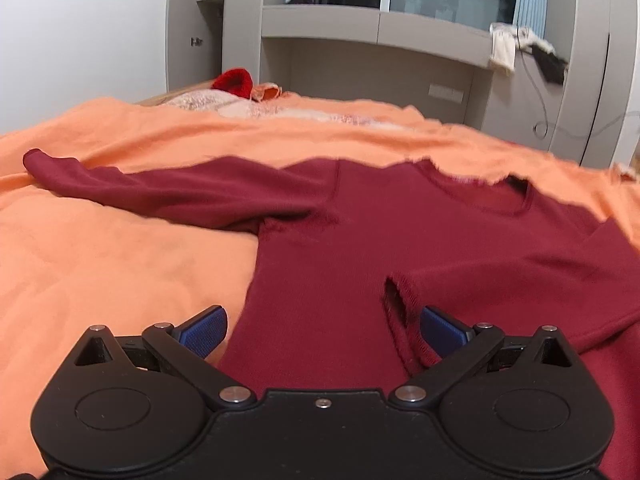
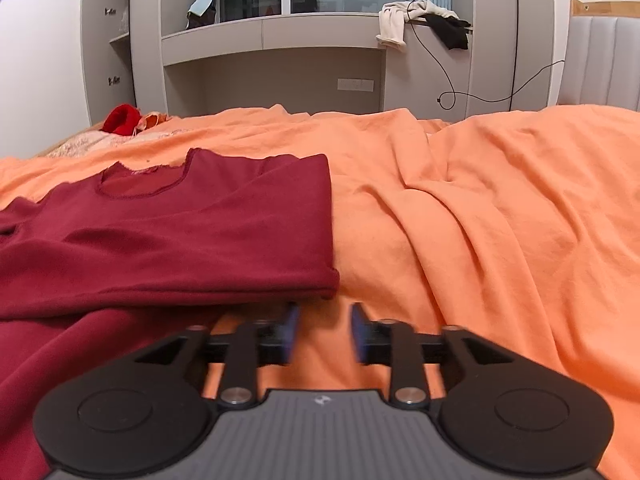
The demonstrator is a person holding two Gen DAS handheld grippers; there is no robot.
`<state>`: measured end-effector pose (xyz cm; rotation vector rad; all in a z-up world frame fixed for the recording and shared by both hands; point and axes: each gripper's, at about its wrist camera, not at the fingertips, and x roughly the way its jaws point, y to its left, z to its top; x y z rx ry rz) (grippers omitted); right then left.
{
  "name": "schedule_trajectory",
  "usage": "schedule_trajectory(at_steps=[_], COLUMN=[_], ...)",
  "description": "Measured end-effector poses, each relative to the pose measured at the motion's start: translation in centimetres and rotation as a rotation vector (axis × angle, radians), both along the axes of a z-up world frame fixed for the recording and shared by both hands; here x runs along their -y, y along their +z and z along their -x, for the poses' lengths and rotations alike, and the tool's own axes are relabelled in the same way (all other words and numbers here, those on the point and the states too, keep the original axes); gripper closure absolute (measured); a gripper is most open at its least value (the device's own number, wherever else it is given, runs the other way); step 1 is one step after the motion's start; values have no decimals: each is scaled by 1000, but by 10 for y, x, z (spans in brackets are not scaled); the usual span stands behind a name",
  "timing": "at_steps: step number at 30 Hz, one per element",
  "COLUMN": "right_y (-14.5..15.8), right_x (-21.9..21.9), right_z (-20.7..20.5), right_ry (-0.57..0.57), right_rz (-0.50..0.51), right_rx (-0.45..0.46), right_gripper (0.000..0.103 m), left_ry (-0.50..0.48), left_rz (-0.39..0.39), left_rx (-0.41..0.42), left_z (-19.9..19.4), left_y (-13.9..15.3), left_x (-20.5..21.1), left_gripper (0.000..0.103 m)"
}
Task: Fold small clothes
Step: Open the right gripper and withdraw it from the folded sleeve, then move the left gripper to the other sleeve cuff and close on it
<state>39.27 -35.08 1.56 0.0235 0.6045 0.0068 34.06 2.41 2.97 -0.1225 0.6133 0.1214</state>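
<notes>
Lying under spread left fingers (image 1: 444,330), sweater (image 1: 360,240) sits beside parted right fingers (image 2: 362,332).

The dark red long-sleeved knit sweater (image 1: 360,240) is soft matt cloth with a fine ribbed weave and rolled, slightly fraying edges. The orange bed sheet (image 2: 480,220) is matt woven cloth, creased into folds. The left tool (image 1: 324,334) has a matt black plastic body, bright metal pivot pins and blue textured pads (image 1: 204,330). The right tool (image 2: 325,334) carries a grey ribbed plastic cover. The grey cabinet (image 2: 280,40) looks smooth and matt.
</notes>
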Motion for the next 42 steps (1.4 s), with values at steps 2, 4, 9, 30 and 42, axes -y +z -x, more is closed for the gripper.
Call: schedule_trajectory(at_steps=[2,4,9,30,42], right_y=[5,11,34,38,15], right_x=[-3,-5,-23,-136,-127], right_z=[8,16,56,114,97], right_ry=[5,20,86,437,430], right_rz=[8,3,12,-80,-157], right_rx=[4,6,85,165,60], right_gripper=[46,22,0,0,0], left_ry=[7,23,108,425,522], left_rz=[24,40,32,134,203], left_rx=[37,75,133,118,69], left_z=[6,10,18,45,-47], left_y=[7,13,19,47,40], left_x=[-6,-14,-42,-219,-295], left_gripper=[1,1,1,1,3])
